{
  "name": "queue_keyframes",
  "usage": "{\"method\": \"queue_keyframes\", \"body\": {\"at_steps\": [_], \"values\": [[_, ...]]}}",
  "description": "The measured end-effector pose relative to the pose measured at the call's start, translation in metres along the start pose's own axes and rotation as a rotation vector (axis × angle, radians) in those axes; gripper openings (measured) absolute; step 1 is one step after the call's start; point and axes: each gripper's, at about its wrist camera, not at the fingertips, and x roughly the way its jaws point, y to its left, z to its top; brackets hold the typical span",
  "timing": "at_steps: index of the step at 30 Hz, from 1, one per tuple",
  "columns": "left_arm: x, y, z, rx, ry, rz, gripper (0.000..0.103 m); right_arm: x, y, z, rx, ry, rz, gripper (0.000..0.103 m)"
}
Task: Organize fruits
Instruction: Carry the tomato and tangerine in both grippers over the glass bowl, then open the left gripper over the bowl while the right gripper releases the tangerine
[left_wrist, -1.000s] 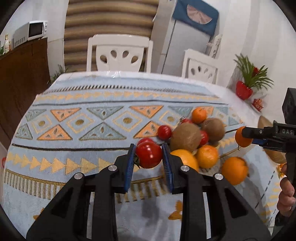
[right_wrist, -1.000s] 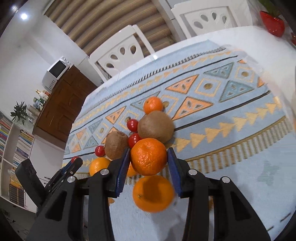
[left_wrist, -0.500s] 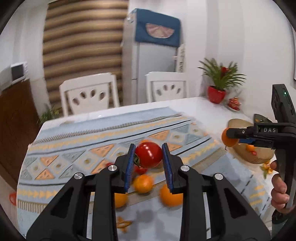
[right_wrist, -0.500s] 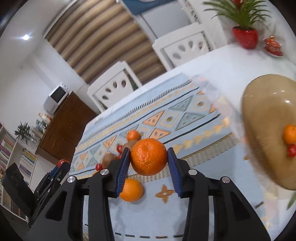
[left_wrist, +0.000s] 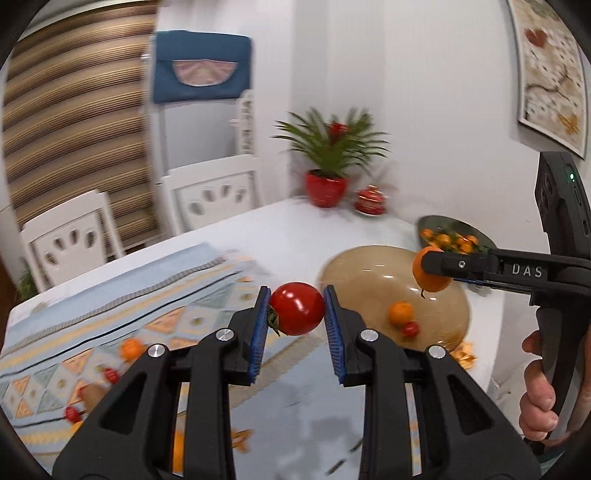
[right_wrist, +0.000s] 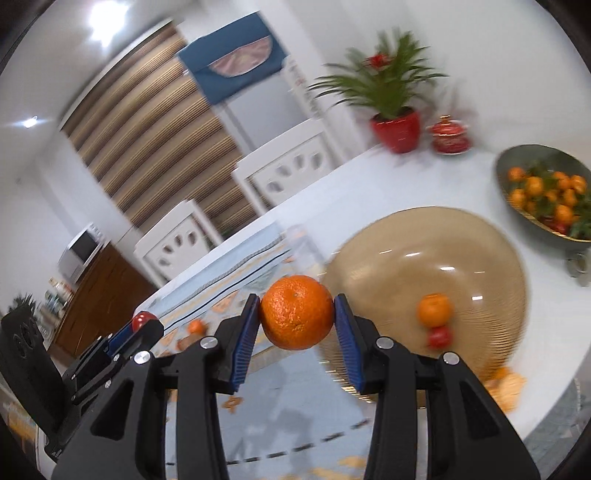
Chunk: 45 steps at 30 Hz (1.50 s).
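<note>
My left gripper is shut on a red tomato, held in the air left of a tan glass bowl. That bowl holds one small orange and one small tomato. My right gripper is shut on an orange, just left of the tan bowl in the right wrist view. In the left wrist view the right gripper hovers over the bowl's right rim. Several oranges, tomatoes and a kiwi lie blurred on the patterned cloth at lower left.
A dark green bowl full of small oranges stands behind the tan bowl. A red plant pot and a red lidded jar sit at the table's far corner. White chairs line the far side. Orange peel lies by the tan bowl.
Both grippers swung right, away from the fruit pile on the cloth, and came closer to the tan bowl. Each still holds its fruit. The green bowl came into view.
</note>
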Motion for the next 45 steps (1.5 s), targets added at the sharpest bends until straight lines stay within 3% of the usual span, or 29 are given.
{"method": "queue_keyframes", "body": {"at_steps": [7, 13, 17, 27, 38, 39, 41, 45], "values": [[0.049, -0.057, 0.000, 0.043, 0.077, -0.095, 0.028, -0.003, -0.078, 0.001, 0.130, 0.004, -0.085, 0.041], [0.085, -0.085, -0.012, 0.062, 0.147, -0.149, 0.028, 0.002, -0.115, -0.007, 0.167, 0.027, -0.153, 0.041], [0.107, -0.095, -0.019, 0.058, 0.192, -0.173, 0.028, 0.010, -0.130, -0.009, 0.192, 0.054, -0.153, 0.041], [0.135, -0.097, -0.030, 0.039, 0.251, -0.182, 0.028, 0.022, -0.137, -0.014, 0.164, 0.081, -0.239, 0.041], [0.133, -0.099, -0.031, 0.047, 0.248, -0.188, 0.029, 0.023, -0.137, -0.016, 0.171, 0.085, -0.239, 0.043], [0.131, -0.098, -0.031, 0.044, 0.244, -0.190, 0.033, 0.021, -0.137, -0.016, 0.178, 0.080, -0.236, 0.044], [0.128, -0.096, -0.030, 0.037, 0.235, -0.193, 0.054, 0.019, -0.135, -0.015, 0.177, 0.071, -0.235, 0.047], [0.116, -0.093, -0.028, 0.046, 0.209, -0.194, 0.053, 0.012, -0.127, -0.013, 0.168, 0.057, -0.231, 0.047]]}}
